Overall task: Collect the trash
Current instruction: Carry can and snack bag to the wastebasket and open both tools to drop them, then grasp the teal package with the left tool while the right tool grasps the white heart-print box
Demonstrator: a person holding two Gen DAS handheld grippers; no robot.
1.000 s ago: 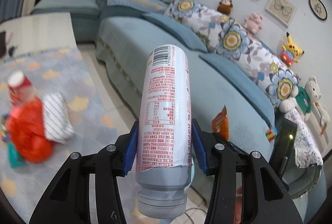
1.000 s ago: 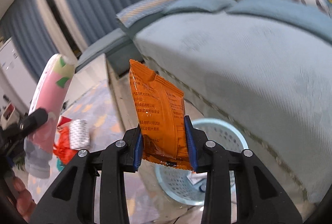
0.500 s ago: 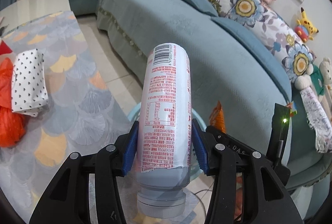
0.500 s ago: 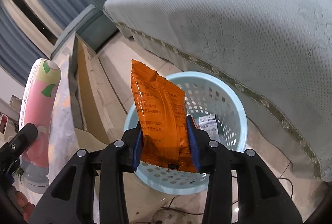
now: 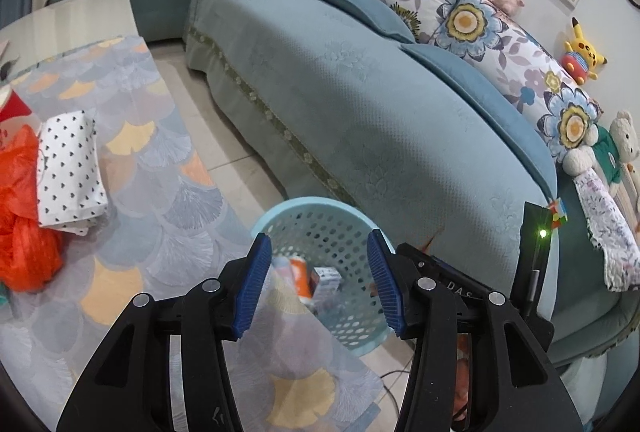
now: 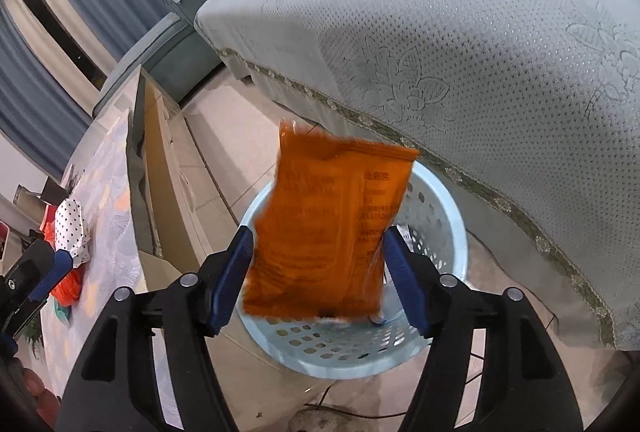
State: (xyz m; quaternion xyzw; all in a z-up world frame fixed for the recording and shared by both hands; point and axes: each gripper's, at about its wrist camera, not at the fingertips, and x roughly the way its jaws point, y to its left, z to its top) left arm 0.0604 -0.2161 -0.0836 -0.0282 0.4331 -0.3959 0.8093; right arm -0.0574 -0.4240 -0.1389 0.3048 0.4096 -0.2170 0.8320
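Both grippers hang over the pale blue perforated basket, which stands on the tiled floor between the sofa and the table's edge. The left gripper has its blue pads spread with nothing between them; its jaws have just been opening a little, and a pale bottle-like shape with some small cartons lies blurred inside the basket, low centre of the left wrist view. The right gripper has just been opening too: the orange snack packet sits between its pads, motion-blurred and twisted, and the pads do not seem to press on it, so I judge it released and dropping toward the basket right below. So two pieces look as good as collected. What may be left lies on the patterned tablecloth at the left edge of the left wrist view: a crumpled orange plastic bag, a white pack with small black hearts, and a red-and-white object at the far left edge that I cannot identify. Whether all of these count as trash I cannot tell. Only the left view shows the inside of the basket, the sofa cushions and the plush toys along the wall at upper right. Only the right view shows the falling packet, the table's side panel at centre left, and the curtains at upper left.
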